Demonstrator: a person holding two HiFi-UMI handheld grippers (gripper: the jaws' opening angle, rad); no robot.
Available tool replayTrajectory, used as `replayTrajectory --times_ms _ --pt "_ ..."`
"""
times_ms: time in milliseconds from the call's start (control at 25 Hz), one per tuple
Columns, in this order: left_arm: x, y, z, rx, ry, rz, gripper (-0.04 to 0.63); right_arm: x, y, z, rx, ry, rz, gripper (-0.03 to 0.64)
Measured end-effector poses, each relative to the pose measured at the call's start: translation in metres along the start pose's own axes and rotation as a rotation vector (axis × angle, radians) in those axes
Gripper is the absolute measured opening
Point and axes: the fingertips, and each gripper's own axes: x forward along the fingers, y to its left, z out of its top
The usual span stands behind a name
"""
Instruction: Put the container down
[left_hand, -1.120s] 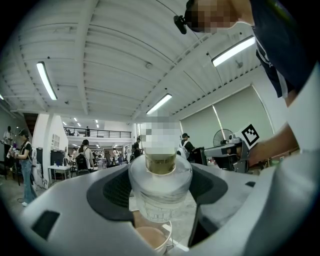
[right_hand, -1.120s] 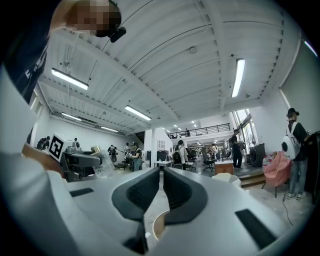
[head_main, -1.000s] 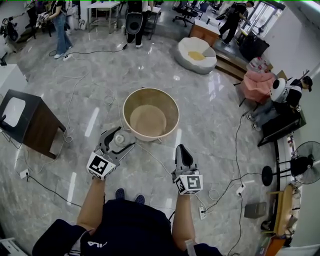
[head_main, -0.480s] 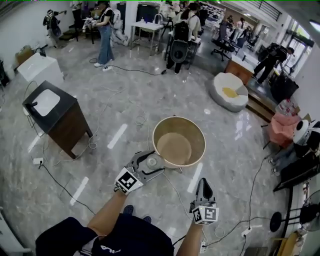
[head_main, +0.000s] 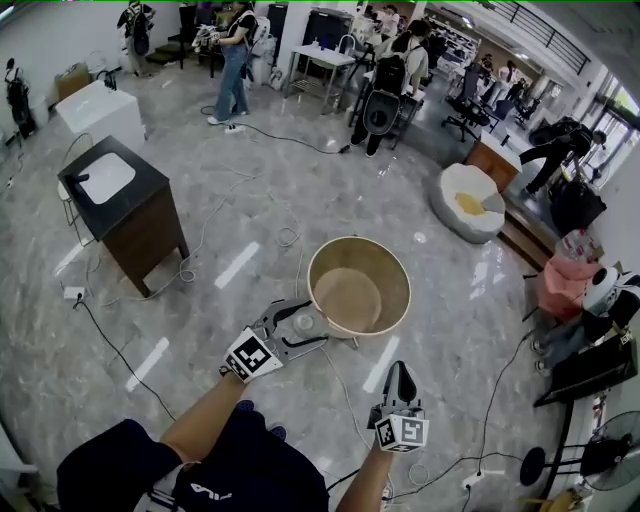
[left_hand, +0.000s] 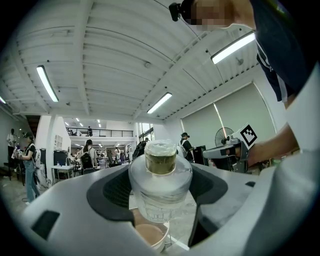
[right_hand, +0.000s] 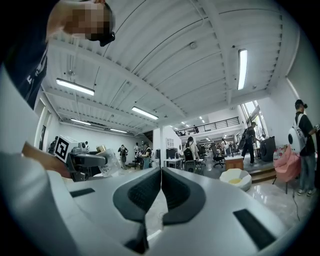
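the left tool (head_main: 297, 325) is clamped on the container (left_hand: 160, 175). one jaw presses on each side of it. the container is clear, with a round lid on top. something yellow-green shows in its top part. it is up in the air over the floor (head_main: 230, 250), just beside the near left rim of the tub (head_main: 385, 262). in the head view it is not touching the tub. in the left gripper view a bit of the tub peeks out under the container.

the tub is big, round and tan, and open at the top. it stands on the shiny grey floor.

the right tool (right_hand: 161, 186) has its jaws shut together, pad on pad. it is held to the right of the left tool and closer to the person. it is well apart from the tub.

both of the person's arms are bare, and the shirt is dark.

a dark cabinet (head_main: 150, 225) with a white sink in its top stands on the floor, far to the left of the tub. a thin black cable (head_main: 118, 348) runs over the floor near it. a white beanbag (head_main: 455, 210) with a yellow middle sits far to the right. people stand by tables at the back of the room.
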Motion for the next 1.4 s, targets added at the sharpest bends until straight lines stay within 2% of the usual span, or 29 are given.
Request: replayTrajectory --times_ms 360,520,1040,1400 --pt "-0.009 -0.008 -0.01 -0.009 0.011 0.011 0.351 -0.005 0.003 -0.007 0.009 0.006 0.02 0.031" --pt "-0.002 -0.001 -0.009 -0.004 0.0 0.007 0.351 0.002 -0.008 -0.006 0.029 0.001 -0.004 0.031" --pt "0.043 0.057 -0.026 -0.025 -0.024 0.016 0.351 0.066 -0.032 -0.018 0.004 0.034 0.0 0.031" --pt "0.116 0.114 -0.044 -0.034 -0.016 -0.01 0.351 0.145 -0.084 -0.021 0.004 0.056 -0.016 0.031"
